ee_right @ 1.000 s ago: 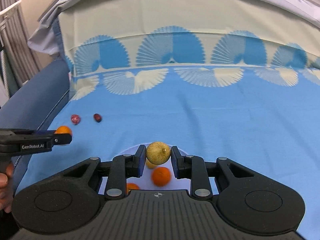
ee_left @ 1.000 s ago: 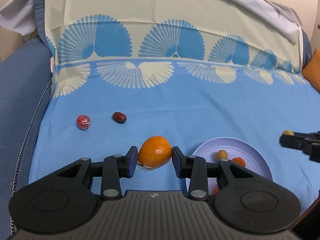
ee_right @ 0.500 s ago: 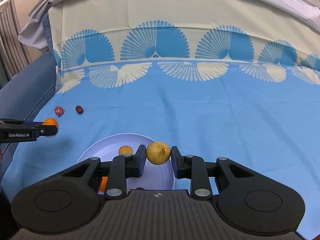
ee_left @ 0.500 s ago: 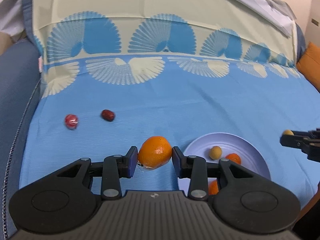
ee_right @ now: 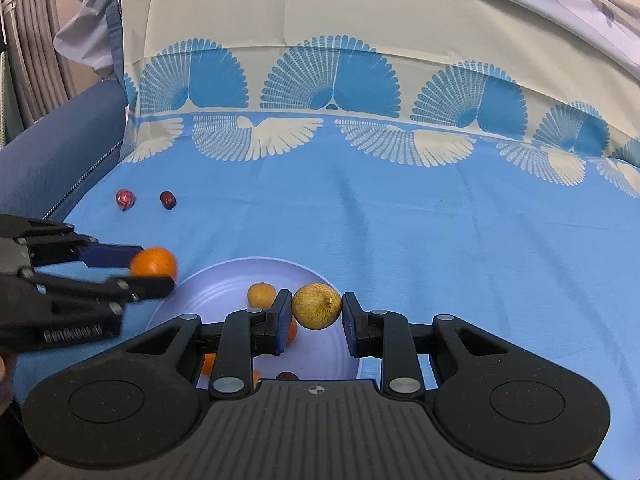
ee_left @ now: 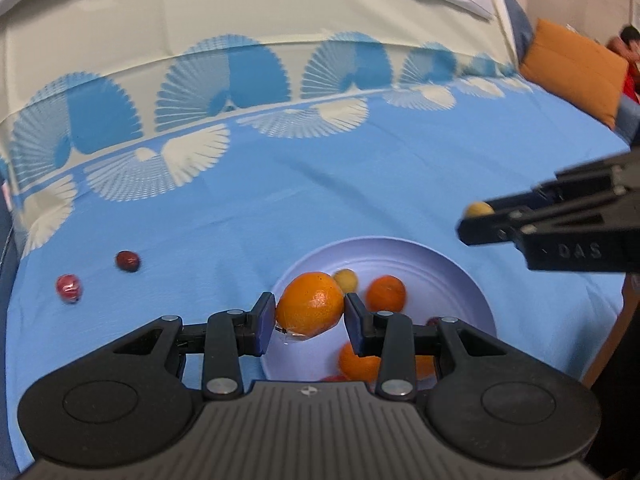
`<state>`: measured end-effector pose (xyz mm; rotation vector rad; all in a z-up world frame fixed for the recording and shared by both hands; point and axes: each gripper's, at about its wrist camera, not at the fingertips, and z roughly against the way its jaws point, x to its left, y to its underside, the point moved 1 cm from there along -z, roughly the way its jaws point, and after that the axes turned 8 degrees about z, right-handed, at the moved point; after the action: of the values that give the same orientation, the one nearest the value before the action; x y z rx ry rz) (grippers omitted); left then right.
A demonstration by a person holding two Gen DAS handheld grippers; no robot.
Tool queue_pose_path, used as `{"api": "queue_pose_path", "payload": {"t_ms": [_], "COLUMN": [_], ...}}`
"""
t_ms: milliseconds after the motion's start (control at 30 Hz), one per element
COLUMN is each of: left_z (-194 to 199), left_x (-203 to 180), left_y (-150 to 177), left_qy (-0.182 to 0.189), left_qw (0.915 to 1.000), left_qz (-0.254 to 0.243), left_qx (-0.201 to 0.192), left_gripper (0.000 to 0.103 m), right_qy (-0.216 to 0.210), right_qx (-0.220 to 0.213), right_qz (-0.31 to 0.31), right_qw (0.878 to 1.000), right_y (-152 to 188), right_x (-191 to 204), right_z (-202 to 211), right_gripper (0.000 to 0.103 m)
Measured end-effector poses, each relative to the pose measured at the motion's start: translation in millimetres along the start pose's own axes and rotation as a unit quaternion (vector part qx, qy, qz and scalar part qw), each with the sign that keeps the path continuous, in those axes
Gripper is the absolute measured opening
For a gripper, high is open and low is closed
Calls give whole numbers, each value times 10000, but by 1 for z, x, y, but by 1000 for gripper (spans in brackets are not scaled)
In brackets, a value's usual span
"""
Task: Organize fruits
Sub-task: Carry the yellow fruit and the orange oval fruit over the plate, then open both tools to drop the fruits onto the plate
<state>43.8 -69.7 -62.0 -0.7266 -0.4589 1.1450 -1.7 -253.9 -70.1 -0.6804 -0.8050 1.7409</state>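
An orange point(ee_left: 310, 304) is held between the pads of the left tongs point(ee_left: 310, 314), above the near-left rim of the pale plate point(ee_left: 440, 256), which is taken here as the landmark. A small yellowish fruit point(ee_right: 317, 306) is clamped in the right tongs point(ee_right: 316, 312), narrowly closed, over the plate's right side. Already on the plate are seen a small yellow fruit point(ee_left: 346, 279), a second orange point(ee_left: 386, 293) and a third orange point(ee_left: 354, 362) nearer the camera, with something dark red partly hidden at the near edge. Well to the left of the plate, on the blue bed sheet point(ee_left: 360, 208), a wrapped red fruit point(ee_left: 69, 287) and a dark red fruit point(ee_left: 127, 261) are left uncollected. Several risks may be judged from here. If the orange is released this close to the rim, it could be tipped outward and rolled across the soft sheet. If either fruit is dropped from height, the round pieces already gathered could be knocked off the plate. With both tongs converging over one plate, a collision between them is also possible, and a grip could be jarred loose by it.
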Motion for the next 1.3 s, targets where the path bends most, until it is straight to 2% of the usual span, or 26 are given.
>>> {"api": "queue_pose_path", "payload": {"t_ms": [167,1300], "left_z": [-8,-7], "left_x": [-6,-9], "left_y": [4,2], "left_qy": [-2,31], "left_qw": [9997,9998], "left_qz": [-232,-212], "left_qx": [33,-46], "left_gripper": [41,42], "right_qy": [7,-33], "right_qx": [84,197], "right_qz": [25,237], "right_qw": [10000,9995], "right_y": [0,2], "right_x": [1,10], "right_z": [-5,-12], "right_gripper": [28,28]}}
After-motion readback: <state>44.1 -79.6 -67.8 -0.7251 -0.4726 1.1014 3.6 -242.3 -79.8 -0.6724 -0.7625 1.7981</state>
